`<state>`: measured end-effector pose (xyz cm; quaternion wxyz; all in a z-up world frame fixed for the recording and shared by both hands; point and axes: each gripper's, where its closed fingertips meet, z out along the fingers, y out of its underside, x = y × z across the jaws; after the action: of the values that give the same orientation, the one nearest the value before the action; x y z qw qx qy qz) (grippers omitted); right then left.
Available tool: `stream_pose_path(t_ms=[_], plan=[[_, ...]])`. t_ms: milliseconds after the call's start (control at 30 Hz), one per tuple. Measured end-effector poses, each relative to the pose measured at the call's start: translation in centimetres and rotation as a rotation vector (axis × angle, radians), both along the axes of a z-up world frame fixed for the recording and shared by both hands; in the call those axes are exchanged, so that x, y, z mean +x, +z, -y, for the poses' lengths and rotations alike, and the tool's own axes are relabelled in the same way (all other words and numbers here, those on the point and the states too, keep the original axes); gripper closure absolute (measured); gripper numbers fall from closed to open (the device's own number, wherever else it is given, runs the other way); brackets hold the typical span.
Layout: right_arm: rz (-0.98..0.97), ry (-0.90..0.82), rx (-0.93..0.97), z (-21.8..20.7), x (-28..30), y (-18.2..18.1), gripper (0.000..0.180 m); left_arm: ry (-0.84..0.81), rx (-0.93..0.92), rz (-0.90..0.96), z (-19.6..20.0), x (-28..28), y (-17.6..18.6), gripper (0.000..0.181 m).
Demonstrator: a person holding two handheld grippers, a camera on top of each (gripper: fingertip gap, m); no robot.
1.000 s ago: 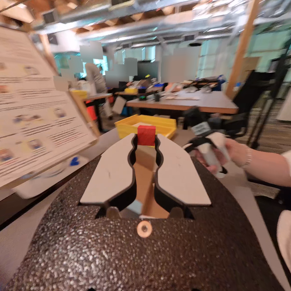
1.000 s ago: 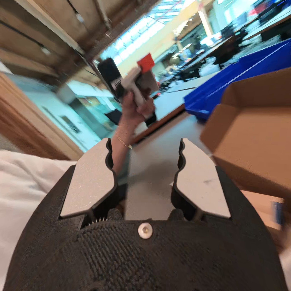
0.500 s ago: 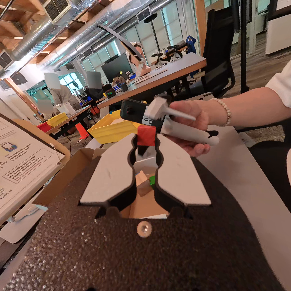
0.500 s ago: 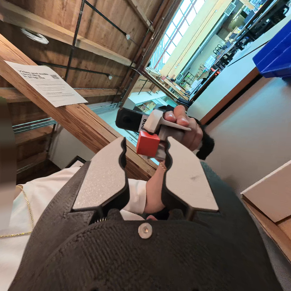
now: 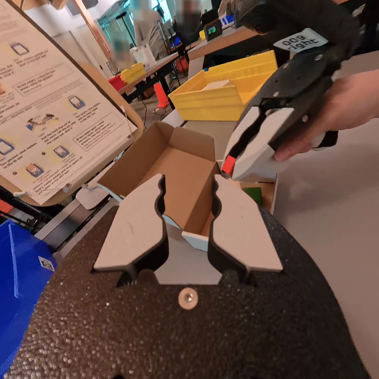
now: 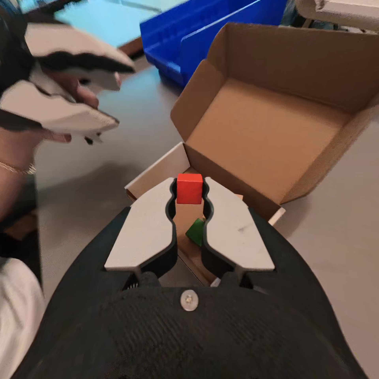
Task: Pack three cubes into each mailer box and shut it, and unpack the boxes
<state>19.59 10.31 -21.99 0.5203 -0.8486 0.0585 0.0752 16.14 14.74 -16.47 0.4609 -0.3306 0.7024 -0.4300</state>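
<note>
My right gripper [image 6: 189,182] is shut on a red cube [image 6: 189,191] and holds it over a small mailer box [image 6: 158,170] that has a green cube [image 6: 195,231] inside. A second mailer box [image 6: 266,133] lies open and empty beside it. My left gripper [image 5: 188,180] is open and empty above the near corner of the empty box [image 5: 180,174]. In the left wrist view the right gripper [image 5: 228,168] with the red cube [image 5: 228,164] is at the right, and the green cube [image 5: 253,194] shows below it.
A yellow bin [image 5: 215,98] stands behind the boxes. A blue bin [image 6: 194,41] lies beyond the empty box and shows at the lower left of the left wrist view [image 5: 16,287]. A tilted instruction board [image 5: 51,102] stands at the left. The table top [image 5: 328,225] is grey.
The red cube has passed from my left gripper to my right gripper. The left gripper has opened. Both have come down over the boxes.
</note>
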Motion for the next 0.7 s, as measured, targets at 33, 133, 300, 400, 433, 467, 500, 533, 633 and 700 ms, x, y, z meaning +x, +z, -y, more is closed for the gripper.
stream_pose_path(t_ms=[33, 133, 300, 400, 433, 467, 500, 533, 633, 700], plan=[[0.062, 0.018, -0.027, -0.3, -0.4, -0.6, 0.157, 0.009, 0.003, -0.013, -0.1, 0.2, -0.2, 0.14], [0.218, 0.04, -0.095, -1.0, -1.4, -2.1, 0.157, 0.015, 0.001, -0.035, 0.1, 0.5, -0.7, 0.142], [0.307, 0.056, -0.138, -1.4, -2.2, -3.4, 0.157, 0.021, 0.0, -0.063, 0.1, 0.7, -1.3, 0.144], [0.299, 0.051, -0.127, -1.5, -2.2, -3.2, 0.157, 0.02, -0.005, -0.068, 0.0, 0.6, -1.3, 0.144], [0.292, 0.056, -0.121, -1.5, -2.3, -3.2, 0.157, 0.021, -0.009, -0.068, 0.0, 0.6, -1.3, 0.145], [0.284, 0.061, -0.113, -1.5, -2.4, -3.1, 0.157, 0.024, -0.015, -0.067, -0.1, 0.6, -1.2, 0.145], [0.279, 0.059, -0.096, -1.5, -2.5, -2.8, 0.153, 0.029, -0.023, -0.069, -0.2, 0.6, -1.2, 0.145], [0.275, 0.052, -0.072, -1.5, -2.4, -2.3, 0.143, 0.036, -0.032, -0.071, -0.3, 0.6, -1.1, 0.145], [0.263, 0.028, -0.005, -1.3, -2.1, -0.7, 0.125, 0.055, -0.068, -0.077, -0.9, 0.5, -1.0, 0.146], [0.258, 0.023, 0.014, -0.9, -1.6, 0.0, 0.123, 0.07, -0.098, -0.08, -1.2, 0.6, -0.8, 0.146]])
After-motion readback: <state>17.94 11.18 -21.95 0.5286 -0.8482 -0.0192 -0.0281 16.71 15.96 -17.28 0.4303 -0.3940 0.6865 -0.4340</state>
